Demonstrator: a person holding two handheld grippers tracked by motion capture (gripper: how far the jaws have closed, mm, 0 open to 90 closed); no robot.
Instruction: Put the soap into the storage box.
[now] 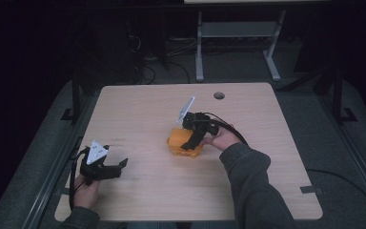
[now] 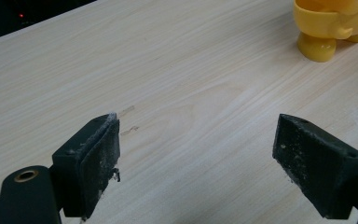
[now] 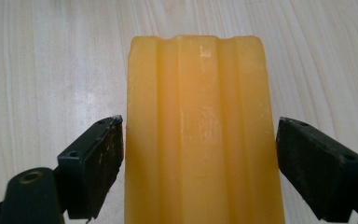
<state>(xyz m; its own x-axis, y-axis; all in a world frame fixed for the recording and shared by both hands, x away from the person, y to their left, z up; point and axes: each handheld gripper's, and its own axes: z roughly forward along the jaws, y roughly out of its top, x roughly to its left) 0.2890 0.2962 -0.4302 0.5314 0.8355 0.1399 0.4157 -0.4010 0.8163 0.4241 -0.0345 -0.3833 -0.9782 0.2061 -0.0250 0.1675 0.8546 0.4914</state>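
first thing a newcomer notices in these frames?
The yellow-orange plastic toy near the middle of the pale wood table, bright against the dark room. The right hand-held gripper straddles it, jaws open on either side and not yet clamped. The left hand-held gripper sits open at the table's near left edge, over bare wood.

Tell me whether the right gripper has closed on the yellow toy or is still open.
Open. The right gripper straddles the yellow toy, with a slight gap at each jaw.
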